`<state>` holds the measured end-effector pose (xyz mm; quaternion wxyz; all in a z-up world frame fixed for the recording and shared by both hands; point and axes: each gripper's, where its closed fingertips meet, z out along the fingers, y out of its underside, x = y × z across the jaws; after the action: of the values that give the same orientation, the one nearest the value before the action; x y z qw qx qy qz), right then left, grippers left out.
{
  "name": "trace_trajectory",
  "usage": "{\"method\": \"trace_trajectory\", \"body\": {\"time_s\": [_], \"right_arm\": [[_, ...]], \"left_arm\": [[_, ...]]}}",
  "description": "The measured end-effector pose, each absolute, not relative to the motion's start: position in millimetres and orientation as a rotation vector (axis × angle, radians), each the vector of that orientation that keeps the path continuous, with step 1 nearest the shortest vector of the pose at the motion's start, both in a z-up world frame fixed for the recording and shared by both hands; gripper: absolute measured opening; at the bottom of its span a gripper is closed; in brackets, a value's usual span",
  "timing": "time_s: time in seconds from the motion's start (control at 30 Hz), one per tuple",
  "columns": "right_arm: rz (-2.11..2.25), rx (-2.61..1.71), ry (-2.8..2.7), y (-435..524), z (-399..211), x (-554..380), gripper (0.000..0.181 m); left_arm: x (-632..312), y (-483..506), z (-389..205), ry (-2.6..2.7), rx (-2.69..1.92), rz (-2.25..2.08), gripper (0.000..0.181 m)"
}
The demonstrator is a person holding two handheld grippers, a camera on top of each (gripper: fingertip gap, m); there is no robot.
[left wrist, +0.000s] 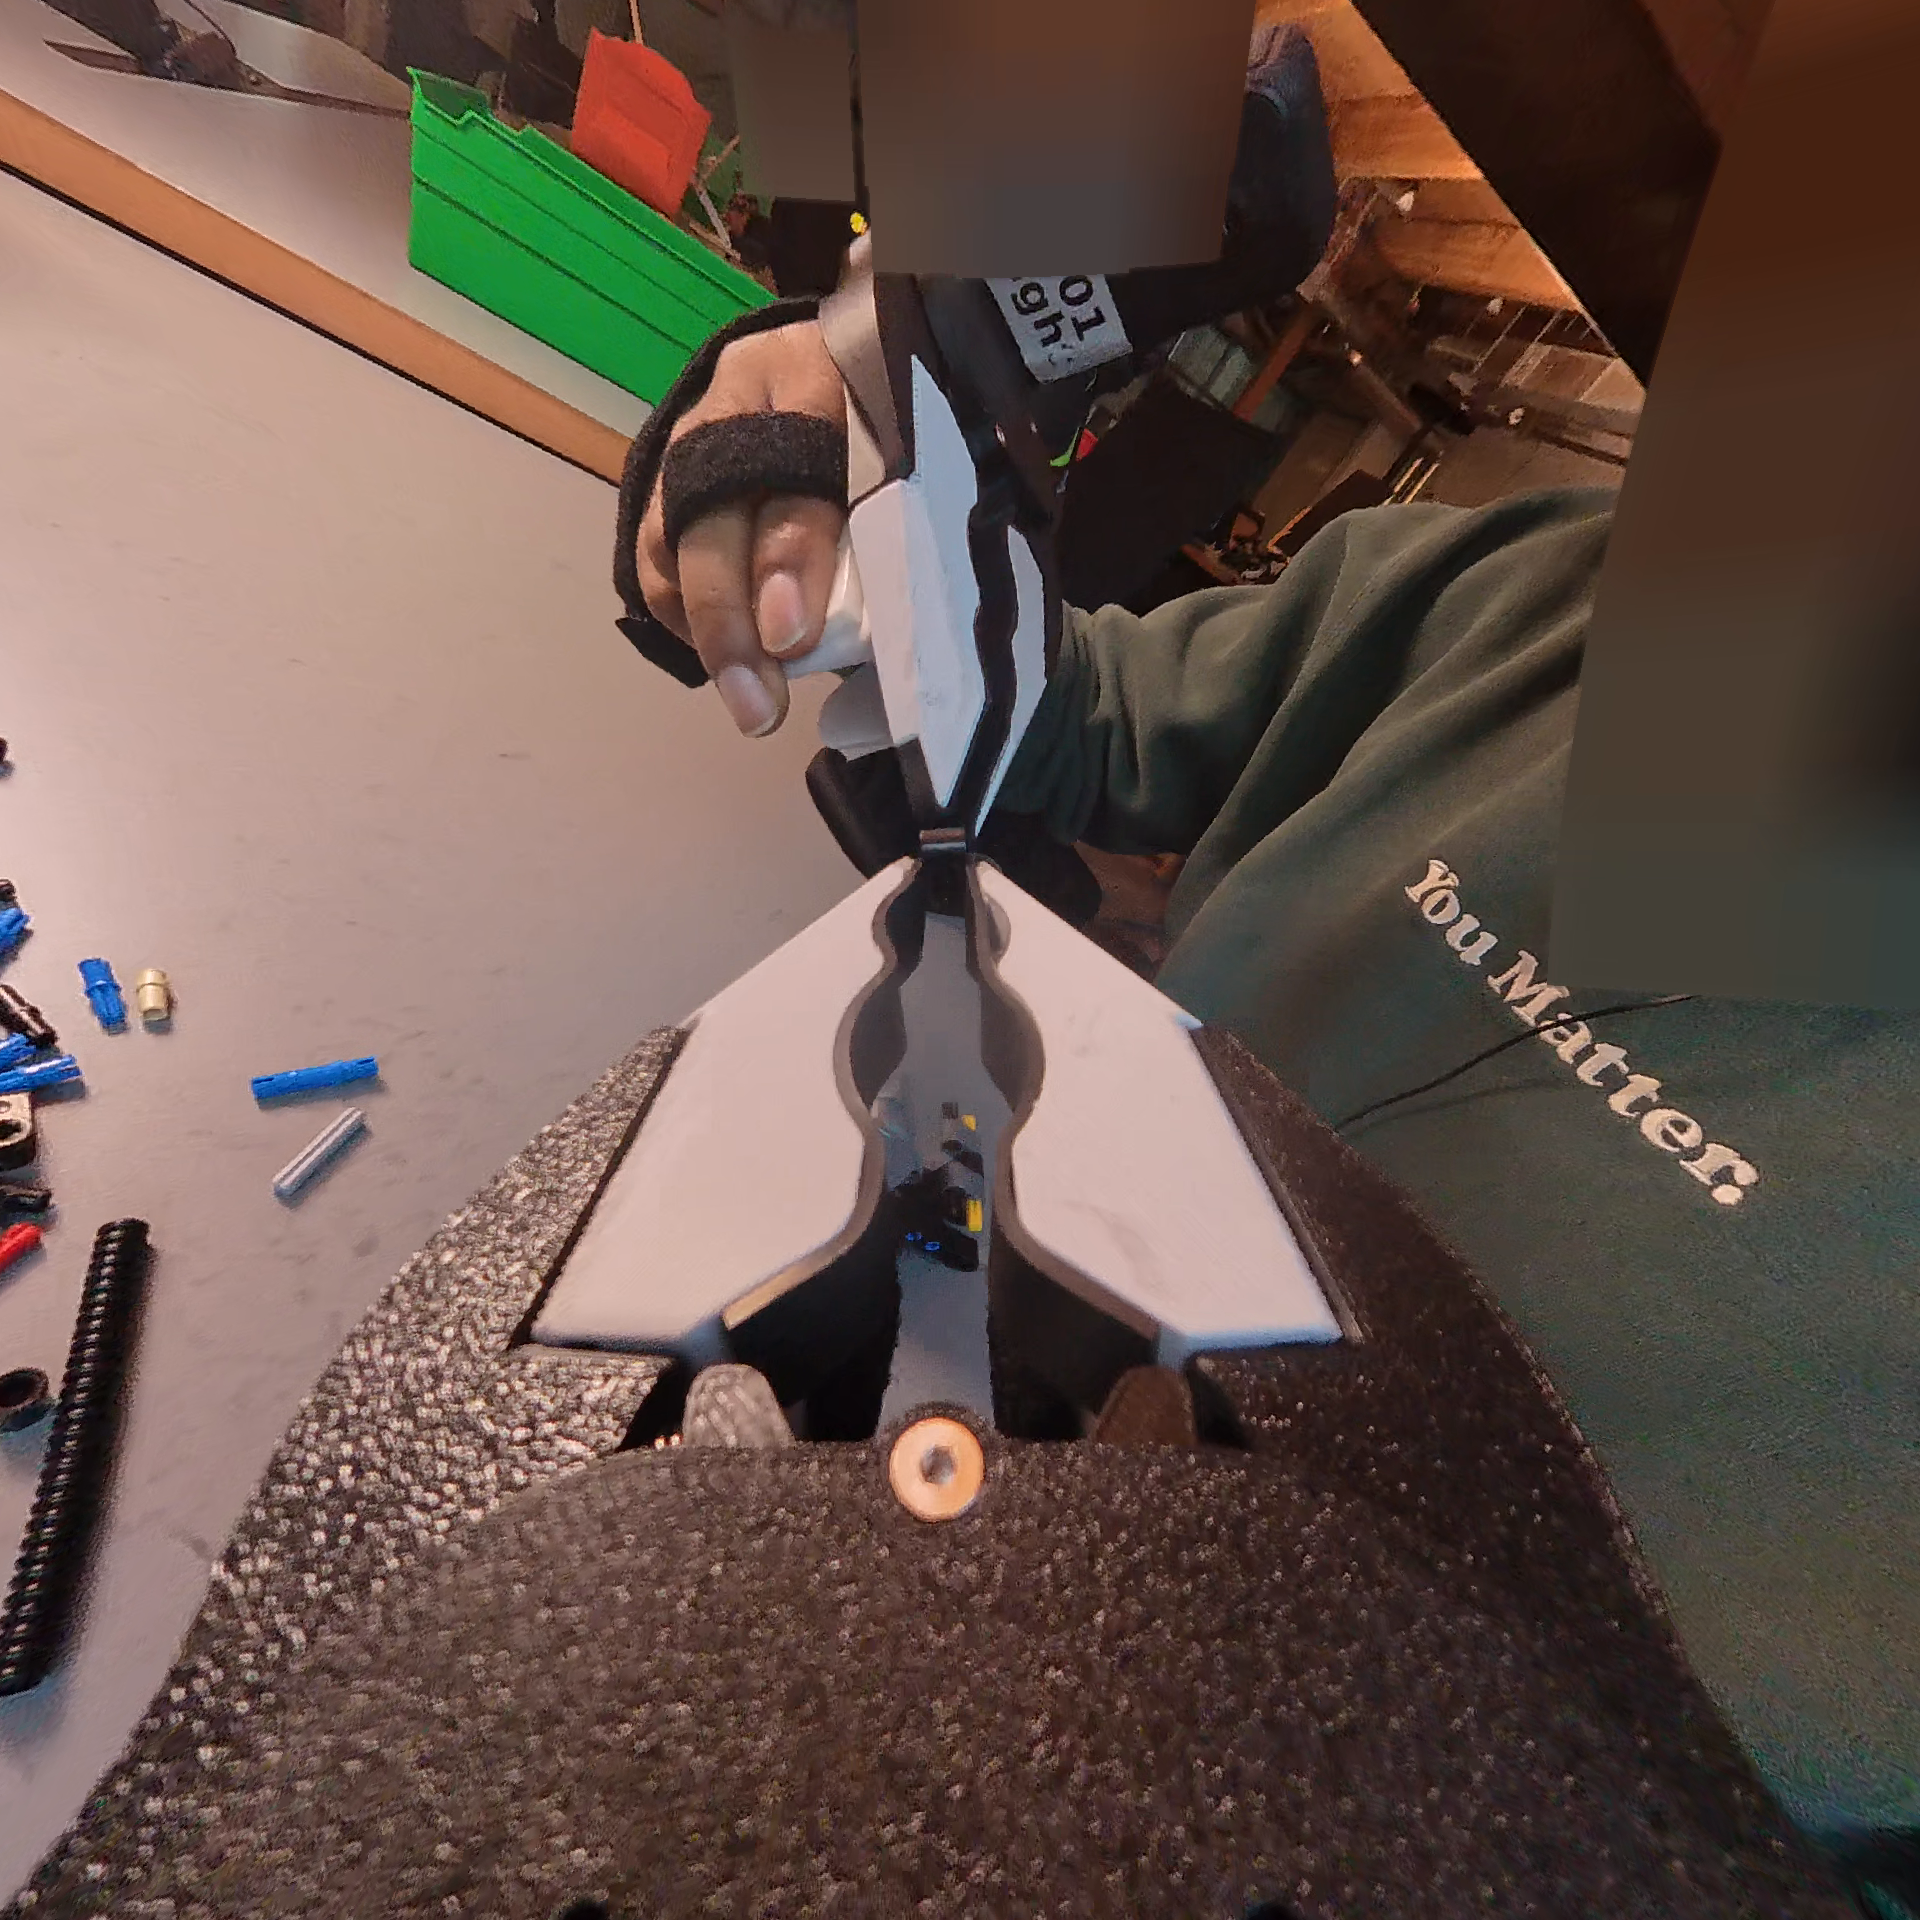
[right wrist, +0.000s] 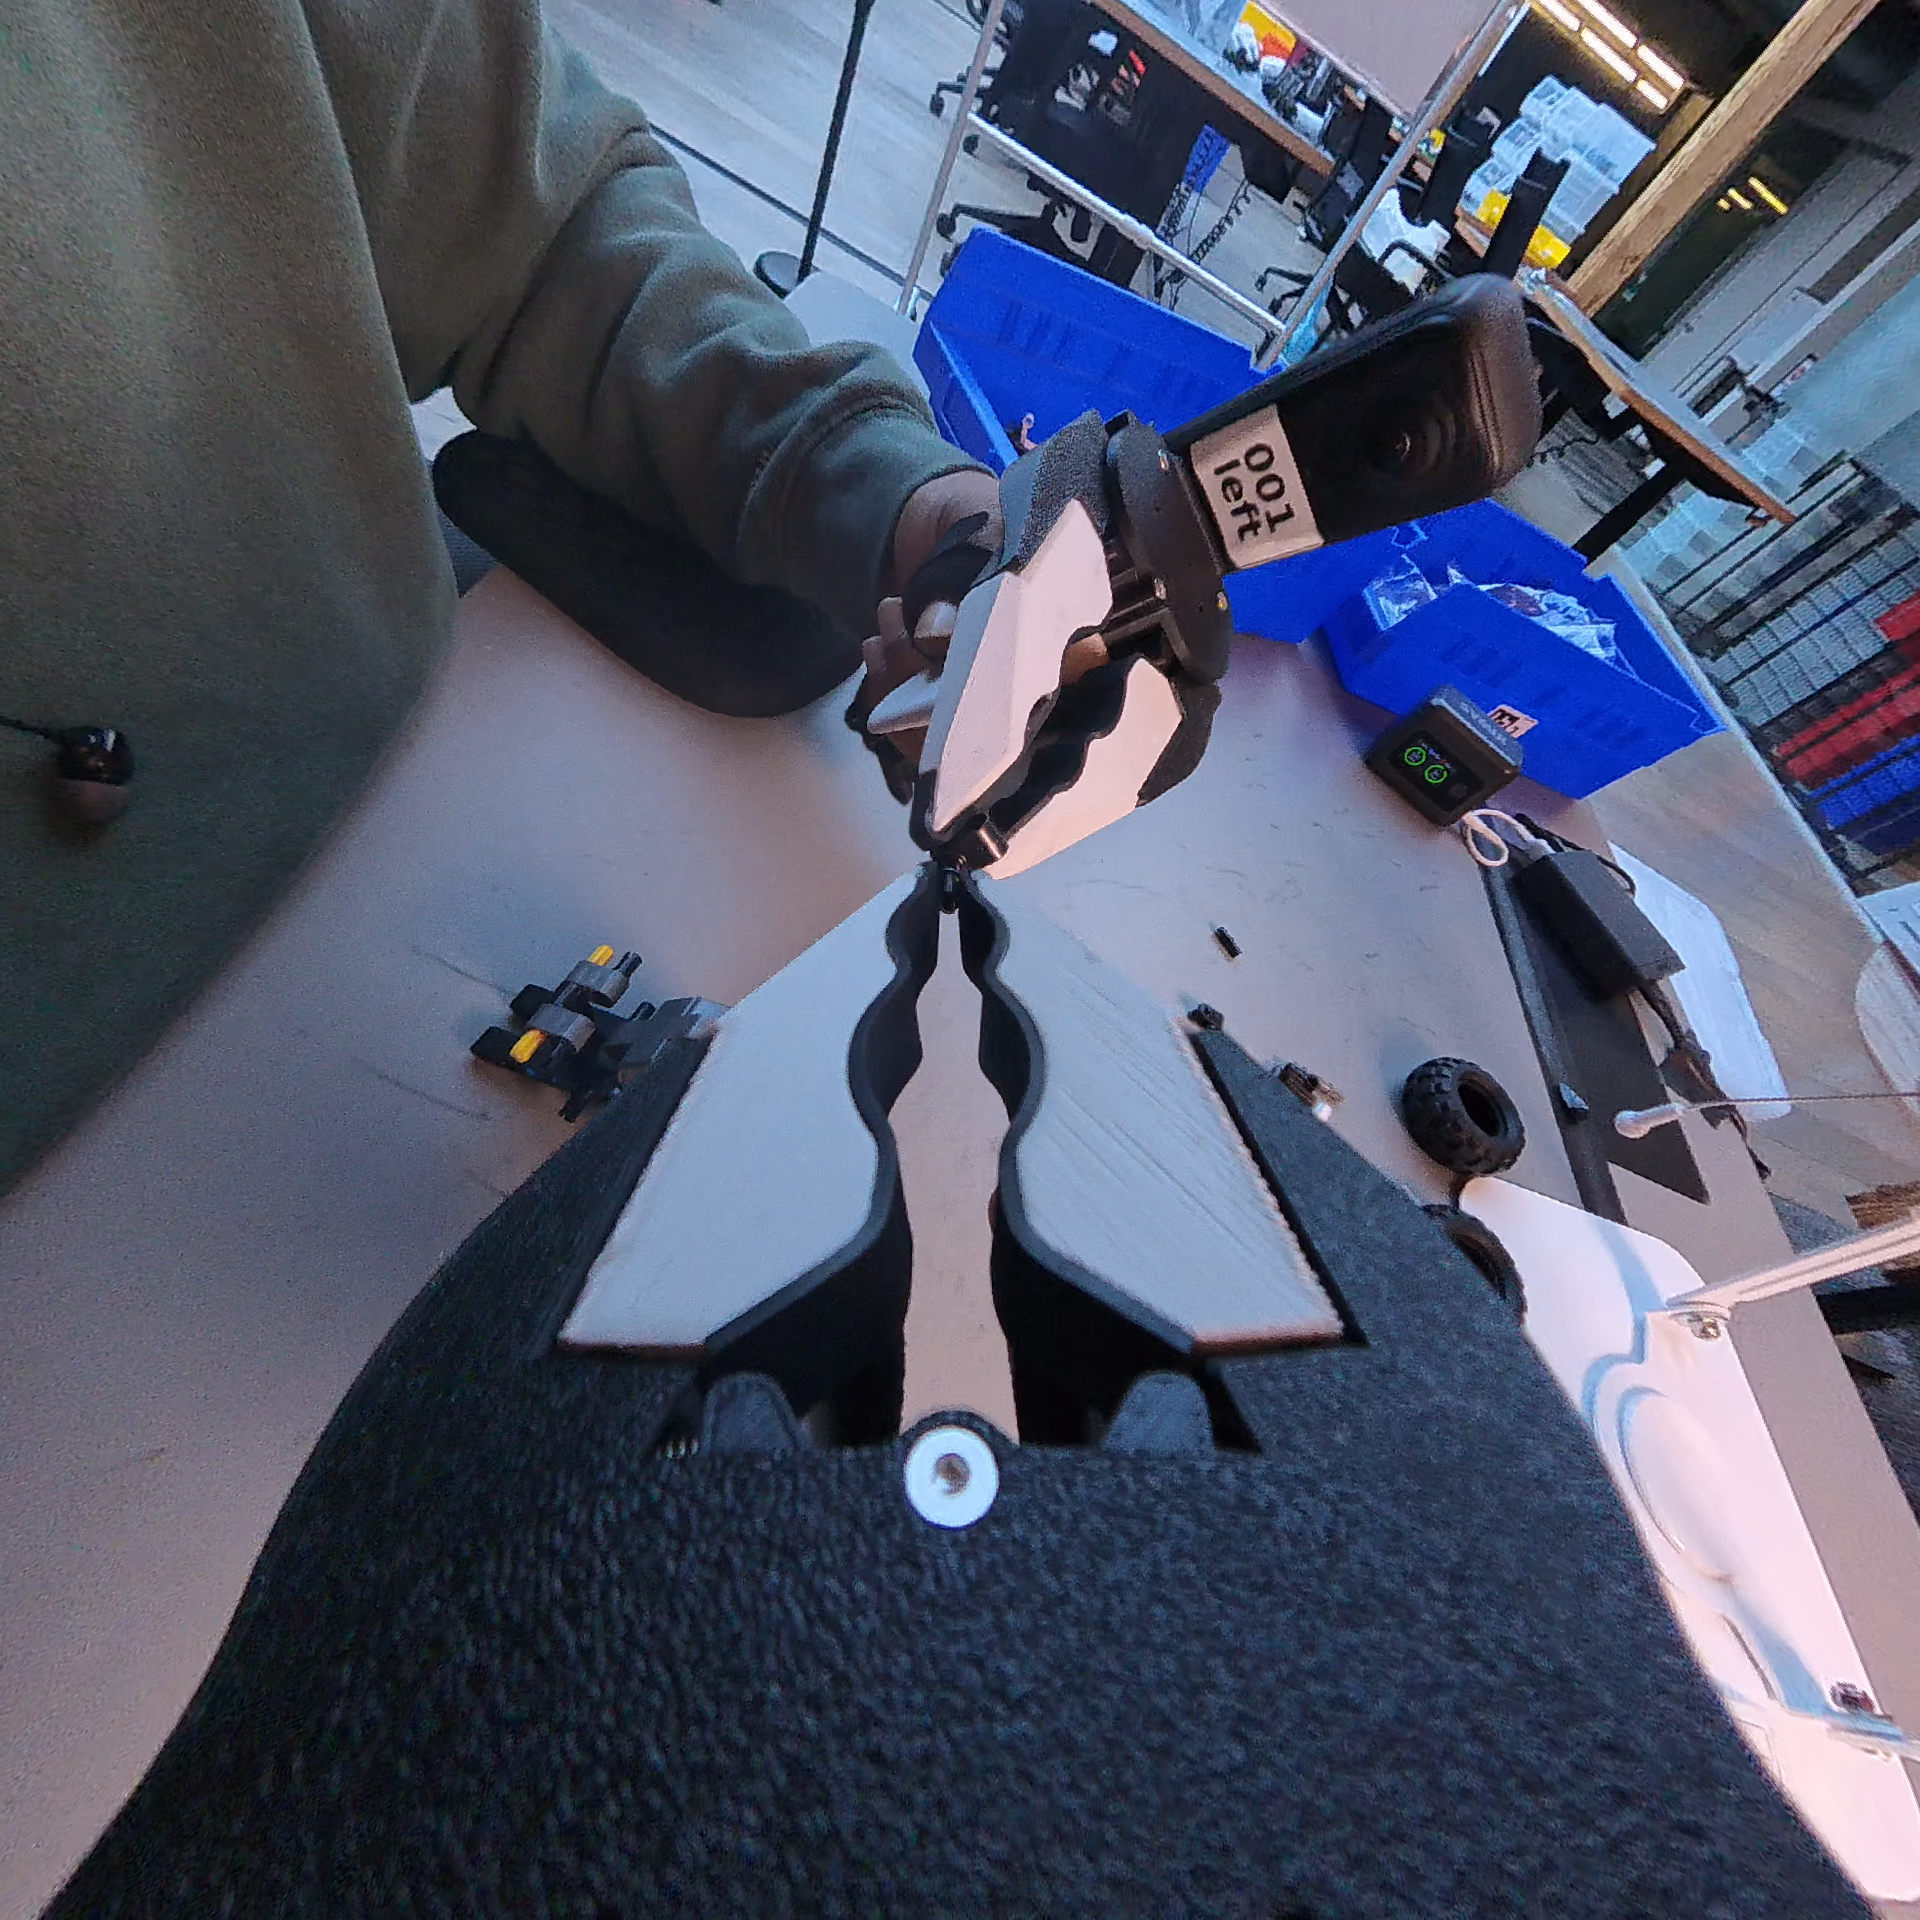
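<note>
The two grippers meet tip to tip above a grey table point(left wrist: 312, 623). My left gripper point(left wrist: 943, 871) is shut, its tips pinching a small black piece point(left wrist: 943, 844). The right gripper point(left wrist: 948, 821) comes down from above in a person's hand and is shut on the same spot. In the right wrist view, my right gripper point(right wrist: 948, 885) is shut on a small black pin point(right wrist: 949, 896), and the left gripper point(right wrist: 964, 840) touches it from above. I cannot tell whether this is one piece or two joined pieces. A black assembly with yellow pins point(right wrist: 582, 1023) lies on the table to the left.
Loose blue pins point(left wrist: 312, 1078), a grey axle point(left wrist: 318, 1151), a tan piece point(left wrist: 154, 995) and a black ribbed hose point(left wrist: 73, 1455) lie at the left. A green bin point(left wrist: 540, 239) stands at the back. A small tyre point(right wrist: 1463, 1114), blue bins point(right wrist: 1507, 665) and a small black device point(right wrist: 1444, 755) are at the right. My two grippers' fingertips are within a few centimetres of each other.
</note>
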<state>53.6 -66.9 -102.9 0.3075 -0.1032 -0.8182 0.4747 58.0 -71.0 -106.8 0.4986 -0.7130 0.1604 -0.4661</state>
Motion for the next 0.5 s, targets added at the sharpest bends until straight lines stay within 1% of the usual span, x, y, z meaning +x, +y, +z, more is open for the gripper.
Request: {"method": "trace_trajectory", "body": {"time_s": [0.4,0.5], "right_arm": [[1.267,-0.300,-2.212,-58,-105,44,0.002],[1.284,-0.407,-2.095,-12,-80,40,0.001]], "left_arm": [[42,-69,-111,0.376,-1.782,-1.002,0.006],[-2,-77,-116,0.260,-1.786,-0.915,0.005]]}}
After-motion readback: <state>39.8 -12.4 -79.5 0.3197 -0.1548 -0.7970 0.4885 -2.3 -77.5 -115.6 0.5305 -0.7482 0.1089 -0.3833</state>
